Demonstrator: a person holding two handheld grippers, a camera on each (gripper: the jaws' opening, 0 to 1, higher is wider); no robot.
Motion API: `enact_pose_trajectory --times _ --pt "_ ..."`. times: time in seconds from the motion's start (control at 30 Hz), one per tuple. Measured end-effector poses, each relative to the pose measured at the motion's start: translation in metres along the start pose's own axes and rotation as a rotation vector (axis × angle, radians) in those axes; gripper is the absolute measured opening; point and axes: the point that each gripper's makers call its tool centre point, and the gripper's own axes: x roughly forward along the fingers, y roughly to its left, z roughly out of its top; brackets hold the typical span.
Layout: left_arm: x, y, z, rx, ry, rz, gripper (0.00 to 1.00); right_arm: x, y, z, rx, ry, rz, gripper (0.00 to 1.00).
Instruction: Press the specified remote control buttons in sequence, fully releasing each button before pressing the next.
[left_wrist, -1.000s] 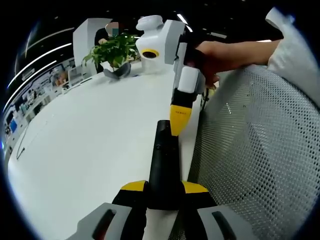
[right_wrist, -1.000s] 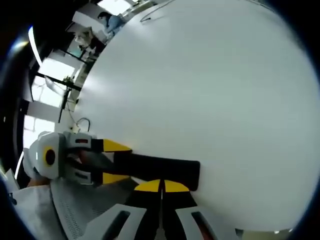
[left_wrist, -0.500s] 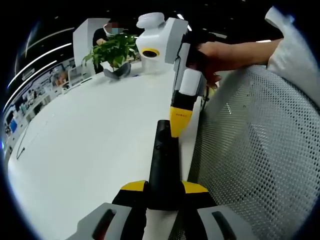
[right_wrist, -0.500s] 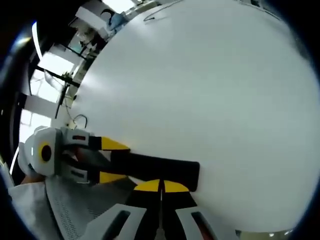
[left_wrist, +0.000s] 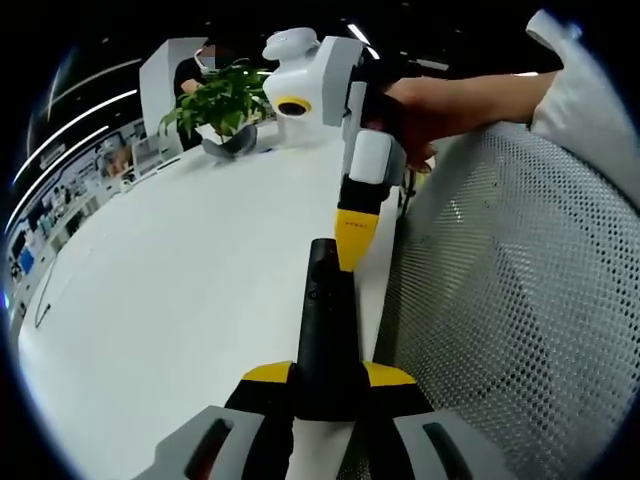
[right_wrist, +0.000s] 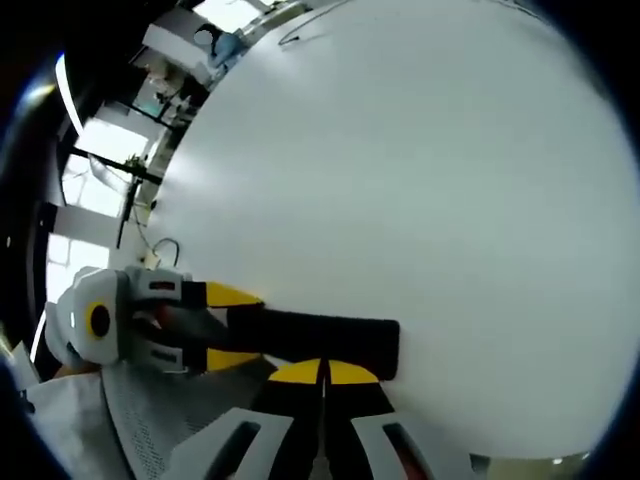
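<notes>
Left gripper view: left tool (left_wrist: 327, 378) clamped on black remote control (left_wrist: 323, 320) at table (left_wrist: 180, 270) edge; buttons indistinct. Right tool (left_wrist: 352, 240) jaws together, tip meeting remote's far end.

This looks like an open-plan office or showroom. A long white desk (left_wrist: 180, 260) carries a potted plant (left_wrist: 222, 100) at the upper left of the left gripper view, a mesh office chair (left_wrist: 500, 300) stands at the right, and ceiling light strips (left_wrist: 80, 115) and display shelves (left_wrist: 70, 185) line the far left.

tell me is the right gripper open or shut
Shut. In the right gripper view the right gripper's yellow tips meet with no gap, right beside the black remote.
</notes>
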Motion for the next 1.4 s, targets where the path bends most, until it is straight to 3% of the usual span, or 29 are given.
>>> enact_pose_trajectory --times 0.2,0.43,1.4 --pt "0.0002 -0.0013 0.0003 -0.003 0.004 -0.005 0.24 -0.0017 -0.0008 0.0067 -0.019 -0.043 -0.013 0.00" --pt "0.0007 -0.0040 0.0006 -0.011 0.002 -0.019 0.24 0.0023 -0.0019 0.0055 -0.065 -0.033 -0.050 0.00" --pt "0.0016 -0.0036 0.0004 -0.002 -0.010 -0.018 0.25 0.0045 -0.0021 0.0079 -0.199 -0.039 -0.091 0.00"
